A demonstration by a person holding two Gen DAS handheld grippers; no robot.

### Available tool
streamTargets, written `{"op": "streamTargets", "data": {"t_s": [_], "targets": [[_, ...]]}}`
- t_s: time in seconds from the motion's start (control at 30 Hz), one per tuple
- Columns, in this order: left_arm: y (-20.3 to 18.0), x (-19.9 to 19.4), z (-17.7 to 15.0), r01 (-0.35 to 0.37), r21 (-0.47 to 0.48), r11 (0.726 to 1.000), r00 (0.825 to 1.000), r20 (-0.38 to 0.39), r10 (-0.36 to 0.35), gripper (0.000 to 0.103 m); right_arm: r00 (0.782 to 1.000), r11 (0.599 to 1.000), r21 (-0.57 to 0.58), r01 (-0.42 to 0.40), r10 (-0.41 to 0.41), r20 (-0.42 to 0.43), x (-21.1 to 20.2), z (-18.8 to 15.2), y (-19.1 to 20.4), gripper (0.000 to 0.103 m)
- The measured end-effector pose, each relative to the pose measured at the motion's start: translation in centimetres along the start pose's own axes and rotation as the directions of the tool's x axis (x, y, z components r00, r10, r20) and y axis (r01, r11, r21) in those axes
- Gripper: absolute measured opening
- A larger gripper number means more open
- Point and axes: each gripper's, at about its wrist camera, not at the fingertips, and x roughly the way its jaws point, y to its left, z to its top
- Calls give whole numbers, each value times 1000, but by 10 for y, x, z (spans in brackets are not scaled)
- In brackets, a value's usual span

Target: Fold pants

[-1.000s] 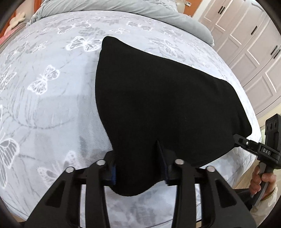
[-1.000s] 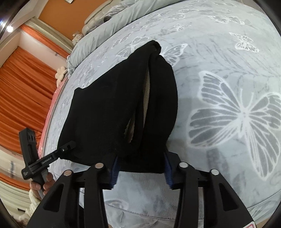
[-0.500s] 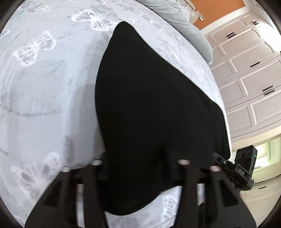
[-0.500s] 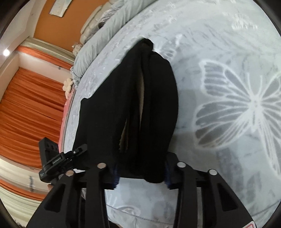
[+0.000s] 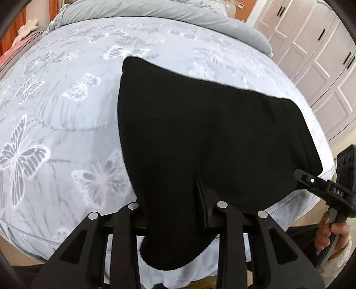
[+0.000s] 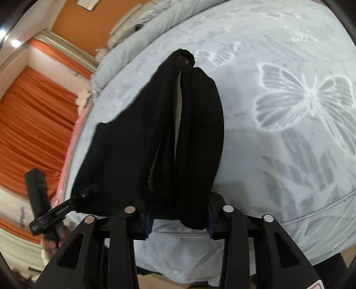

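Left claw (image 5: 175,213) clamped on near corner of pants (image 5: 207,142); right claw (image 6: 180,219) clamped on bunched layers at other near corner. Soft, thick, limp cloth, likely light, sagging between grips, draped over bed (image 5: 66,106) edge. Best held at corners.

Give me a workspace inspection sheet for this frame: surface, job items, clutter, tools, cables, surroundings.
Surface: pale grey bedspread with white butterfly print, on a bed.
Job's things: black fabric pants, folded over, near edge lifted off the bed, a pale lining showing between layers.
Clutter: nothing seen.
Tools: left tool shut on one near corner of the pants; right tool shut on the other, bunched end.
Cables: nothing seen.
Surroundings: grey rolled duvet at the far end, white panelled wardrobe doors, orange curtains, orange wall.
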Motion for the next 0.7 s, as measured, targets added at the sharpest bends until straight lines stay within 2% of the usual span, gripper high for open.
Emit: {"op": "streamTargets", "data": {"t_s": [0.07,0.13,0.33,0.4,0.5,0.57,0.6,0.7], "targets": [[-2,2,3,-26,22,999,1000,14,26,33,1000,1000,-5,12,-12,-3,2,6,3,51],[-7,-1,0,-32,15,999,999,15,32,35,1000,999,31,10,-10,-5,7,8,-2,55],[-23,9,2,-52,2,999,999,17,52,41,1000,997,70,-28,28,2,13,16,-8,55],[-25,11,1,-51,-7,999,999,16,51,46,1000,997,72,-28,28,2,14,14,-7,55],[-20,12,-8,-25,-35,999,1000,12,26,45,1000,997,69,-29,28,9,13,10,-3,48],[-18,10,-7,10,-39,999,1000,15,-9,35,999,997,63,-39,38,19,7,8,-3,36],[-21,11,-3,21,-42,999,1000,19,-20,30,999,997,59,-41,39,30,2,7,0,35],[-16,-8,5,90,-63,994,995,44,-88,26,995,996,48,-80,77,58,-16,11,14,32]]}}
